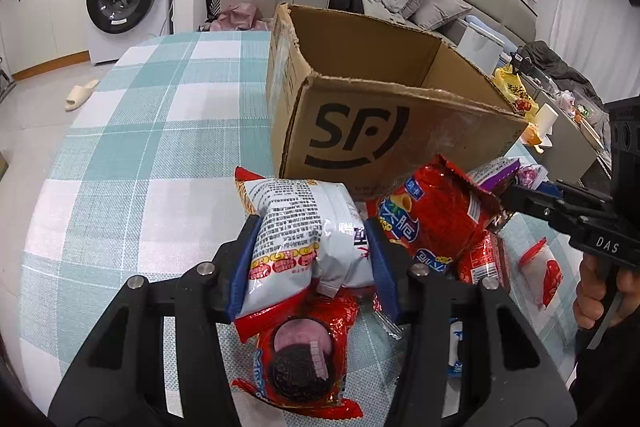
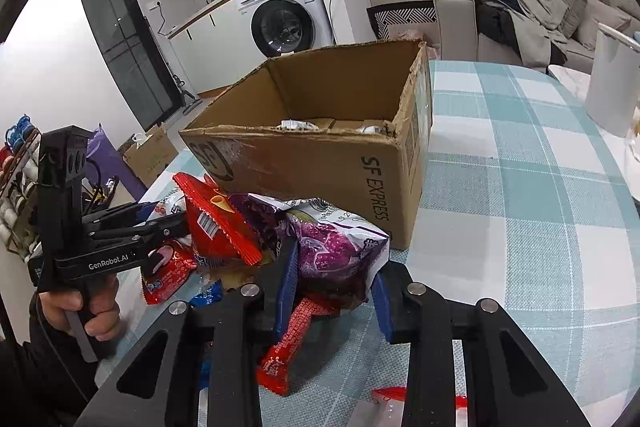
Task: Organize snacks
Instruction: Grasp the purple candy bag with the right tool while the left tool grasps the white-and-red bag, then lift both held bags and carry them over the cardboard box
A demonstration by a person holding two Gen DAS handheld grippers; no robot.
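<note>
Between the left gripper's blue-padded fingers sits a white, text-printed crinkly snack bag, clamped on both sides; a red foil cookie packet lies under them on the checked teal cloth worktop. Beyond the fingertips stands the open brown cardboard box, likely the place for the snacks, which would explain both grips being taken beside it. The right gripper's fingers are clamped on a purple-and-white foil snack bag, raised off the worktop. A red foil chip bag leans between the two grippers, against the box front.
</note>
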